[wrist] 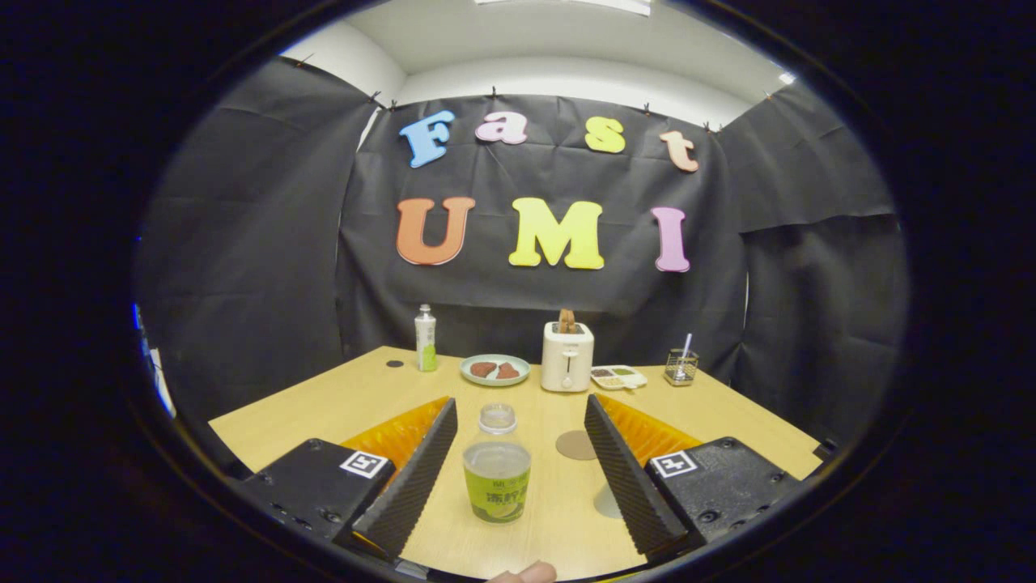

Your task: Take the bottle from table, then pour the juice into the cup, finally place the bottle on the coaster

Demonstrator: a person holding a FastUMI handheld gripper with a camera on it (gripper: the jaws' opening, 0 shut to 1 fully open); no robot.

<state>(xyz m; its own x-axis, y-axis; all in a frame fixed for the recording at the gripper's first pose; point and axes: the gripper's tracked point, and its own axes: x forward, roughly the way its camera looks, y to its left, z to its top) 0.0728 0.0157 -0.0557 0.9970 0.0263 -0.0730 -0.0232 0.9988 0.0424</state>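
Gripper view: gripper (518,470) wide open, holding nothing, juice bottle (497,478) standing between its fingers; closing off-centre could tip it toward the coaster (576,444).

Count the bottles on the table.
2. One bottle stands between the open gripper's fingers, touching neither. A second bottle stands at the table's far side, left of the plate. Others may be hidden behind the fingers.

Wooden table (728,409): bottle (497,474), coaster (575,444), plate (494,369), toaster (566,356).
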